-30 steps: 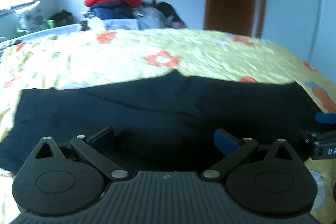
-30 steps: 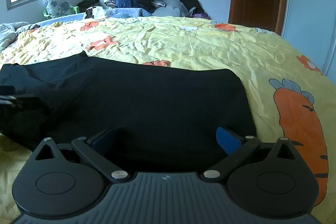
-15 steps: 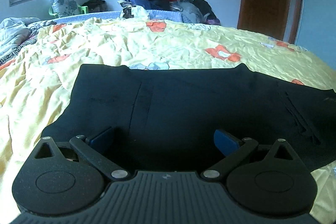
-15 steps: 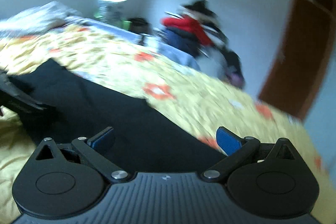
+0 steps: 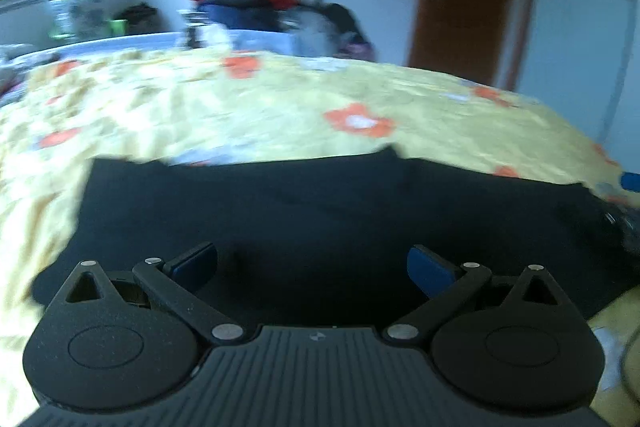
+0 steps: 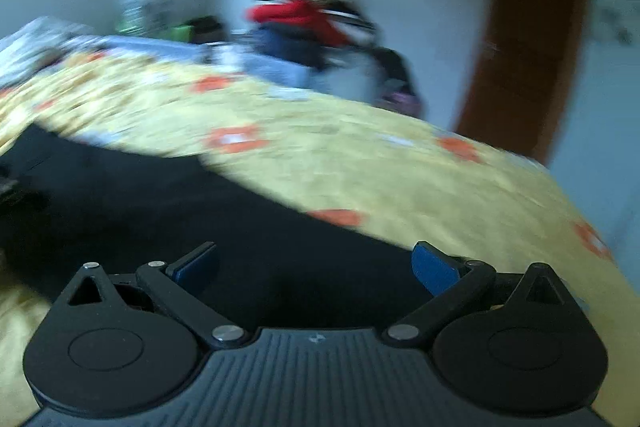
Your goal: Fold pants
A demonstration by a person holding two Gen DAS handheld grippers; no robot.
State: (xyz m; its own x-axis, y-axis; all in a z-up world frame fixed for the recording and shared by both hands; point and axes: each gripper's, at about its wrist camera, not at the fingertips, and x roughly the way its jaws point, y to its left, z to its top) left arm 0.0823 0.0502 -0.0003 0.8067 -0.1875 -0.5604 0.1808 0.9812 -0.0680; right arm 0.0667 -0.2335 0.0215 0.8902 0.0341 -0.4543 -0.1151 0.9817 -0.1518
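On yellow bedspread (image 5: pixel 280 115): black pants (image 5: pixel 320 211) flat | left tool (image 5: pixel 312 263) wide | right tool (image 6: pixel 314 263) wide

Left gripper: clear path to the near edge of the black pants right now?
Probably yes. The left gripper is open, and the black pants lie flat on the yellow bedspread directly ahead, with nothing between. The frame is motion-blurred, though.

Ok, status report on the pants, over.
Left tongs open, empty. Right tongs open, empty. Black pants spread flat on the yellow bedspread. Nothing on the pants, views blurred.
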